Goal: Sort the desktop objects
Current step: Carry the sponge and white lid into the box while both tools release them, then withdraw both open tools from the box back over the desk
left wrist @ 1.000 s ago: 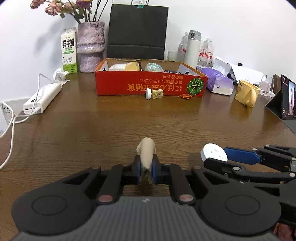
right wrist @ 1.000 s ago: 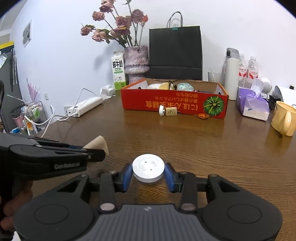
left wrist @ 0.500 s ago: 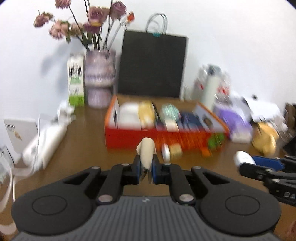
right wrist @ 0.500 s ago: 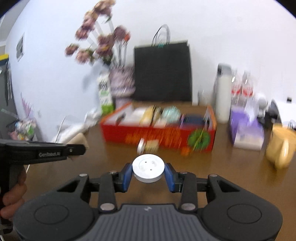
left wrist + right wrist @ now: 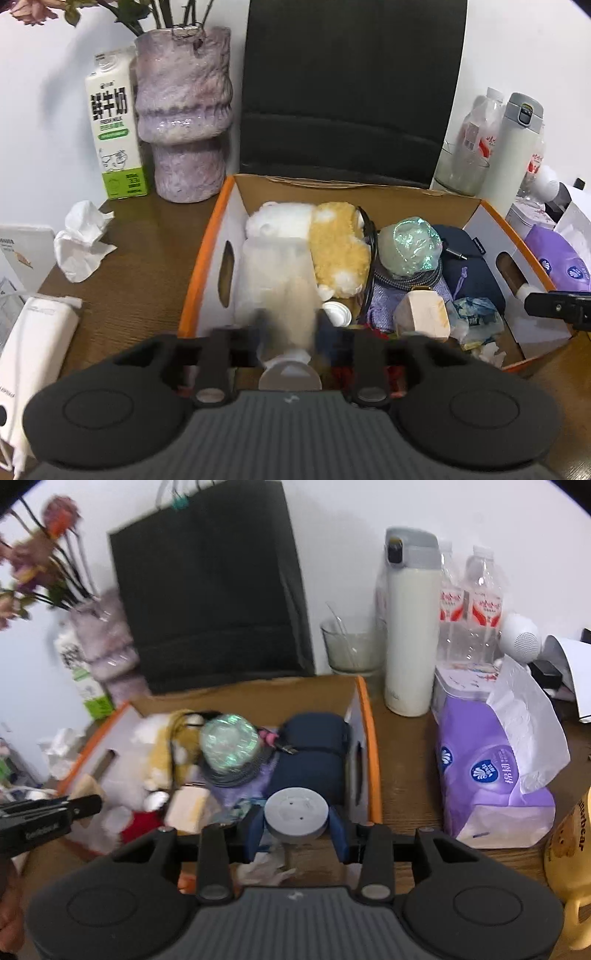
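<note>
Both grippers hover over the orange cardboard box [image 5: 202,273]. My left gripper [image 5: 290,328] is blurred by motion; its jaws look parted and the beige object [image 5: 291,314] is a smear between them, over the box's left side. It also shows in the right wrist view [image 5: 83,805] with the beige object [image 5: 88,784] at its tip. My right gripper [image 5: 297,821] is shut on a white round disc [image 5: 296,812] above the box's right end [image 5: 371,746]. Its tip shows in the left wrist view [image 5: 554,304].
The box holds a plush toy [image 5: 306,236], a green foil ball [image 5: 408,245], a navy pouch [image 5: 312,753] and small items. Around it stand a vase [image 5: 183,110], milk carton [image 5: 112,125], black bag [image 5: 351,85], thermos [image 5: 412,620], purple tissue pack [image 5: 491,775] and yellow mug [image 5: 570,849].
Both grippers rose and moved forward from the table's front to above the box. The left gripper's jaws seem to have parted around the beige object. The right one still holds the disc.
</note>
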Demonstrator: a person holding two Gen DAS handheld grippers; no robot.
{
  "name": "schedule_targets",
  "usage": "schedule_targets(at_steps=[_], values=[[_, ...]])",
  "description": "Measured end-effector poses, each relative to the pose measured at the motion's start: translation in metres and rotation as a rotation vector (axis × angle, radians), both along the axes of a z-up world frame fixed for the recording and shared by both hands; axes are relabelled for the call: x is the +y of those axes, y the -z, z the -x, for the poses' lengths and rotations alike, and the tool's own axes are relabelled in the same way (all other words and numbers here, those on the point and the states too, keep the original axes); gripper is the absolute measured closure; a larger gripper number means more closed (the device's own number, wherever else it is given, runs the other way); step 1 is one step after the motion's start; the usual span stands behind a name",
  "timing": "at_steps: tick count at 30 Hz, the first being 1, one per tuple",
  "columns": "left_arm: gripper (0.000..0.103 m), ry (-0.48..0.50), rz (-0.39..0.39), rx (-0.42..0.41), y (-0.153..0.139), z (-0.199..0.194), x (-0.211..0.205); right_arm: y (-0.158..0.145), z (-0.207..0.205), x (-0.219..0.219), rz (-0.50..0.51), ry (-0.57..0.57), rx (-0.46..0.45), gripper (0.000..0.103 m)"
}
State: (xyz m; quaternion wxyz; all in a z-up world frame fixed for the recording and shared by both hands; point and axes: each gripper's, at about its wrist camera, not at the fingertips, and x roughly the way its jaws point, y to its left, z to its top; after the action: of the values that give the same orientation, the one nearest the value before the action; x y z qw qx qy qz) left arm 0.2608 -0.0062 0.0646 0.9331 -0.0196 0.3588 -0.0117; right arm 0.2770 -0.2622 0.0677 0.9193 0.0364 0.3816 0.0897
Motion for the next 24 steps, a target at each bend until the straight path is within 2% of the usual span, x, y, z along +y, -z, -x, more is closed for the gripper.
schedule_targets(at_steps=[1,3,4,8,9,11,13,18,24], values=[[0.048,0.001,-0.01,-0.024,-0.002,0.002,0.0,0.0,0.002,0.001,0.0,0.004,-0.009,0.062],[0.044,0.007,-0.03,-0.046,-0.007,0.004,-0.003,-0.003,0.006,0.0,-0.02,-0.002,-0.032,0.046],[0.042,0.009,-0.024,-0.053,-0.011,0.007,-0.002,-0.005,0.008,0.001,-0.023,-0.002,-0.046,0.045],[0.023,-0.009,0.018,-0.066,-0.028,0.025,0.001,-0.018,0.026,0.005,-0.019,-0.023,-0.087,0.044],[0.018,-0.004,0.025,-0.065,-0.031,0.035,0.001,-0.02,0.033,0.005,-0.024,-0.031,-0.092,0.04],[0.014,0.004,0.03,-0.081,-0.033,0.062,-0.003,-0.022,0.054,0.007,-0.036,-0.045,-0.113,0.035],[0.006,0.005,0.032,-0.104,-0.032,0.089,-0.007,-0.018,0.082,0.009,-0.034,-0.069,-0.14,0.033],[0.003,-0.004,0.032,-0.12,-0.019,0.155,-0.017,0.0,0.149,0.016,0.017,-0.084,-0.178,0.03],[0.001,0.044,0.009,-0.111,0.006,0.217,-0.02,0.029,0.227,0.015,-0.01,-0.118,-0.167,0.026]])
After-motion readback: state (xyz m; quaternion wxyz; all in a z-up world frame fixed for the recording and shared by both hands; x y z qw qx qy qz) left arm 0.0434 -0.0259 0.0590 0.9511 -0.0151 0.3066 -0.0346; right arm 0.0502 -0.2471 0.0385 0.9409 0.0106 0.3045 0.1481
